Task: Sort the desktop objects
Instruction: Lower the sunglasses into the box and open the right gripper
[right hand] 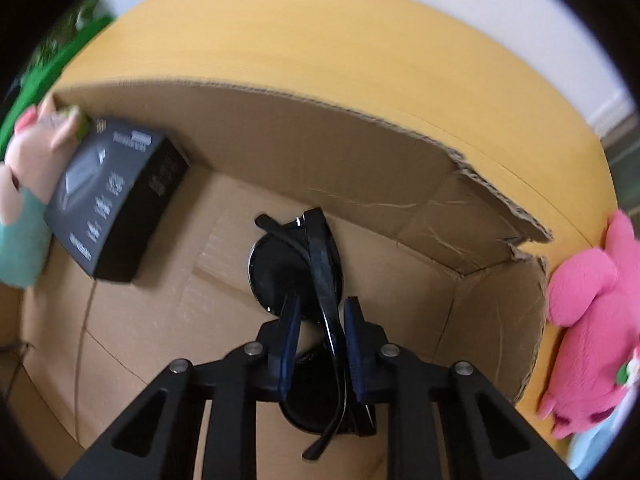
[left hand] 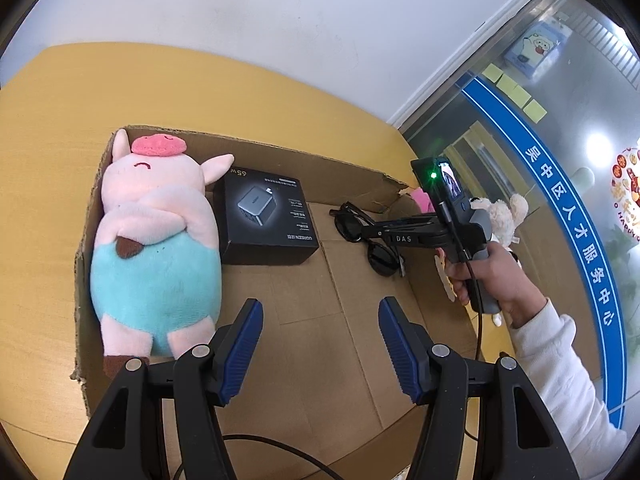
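Note:
A shallow cardboard box (left hand: 304, 320) lies on the yellow table (left hand: 52, 168). Inside it, a pink pig plush (left hand: 152, 240) lies at the left, with a black charger box (left hand: 266, 216) beside it. My right gripper (right hand: 322, 320) is shut on black sunglasses (right hand: 316, 264) and holds them over the box floor; in the left wrist view the sunglasses (left hand: 360, 228) hang at the right gripper's (left hand: 370, 230) tip. My left gripper (left hand: 320, 320) is open and empty above the box's near part.
A bright pink plush (right hand: 592, 320) lies outside the box's right wall (right hand: 492, 320). A cream plush (left hand: 504, 216) sits behind the person's hand (left hand: 492, 280). A glass partition (left hand: 560, 160) with a blue band stands at right. A white wall is behind the table.

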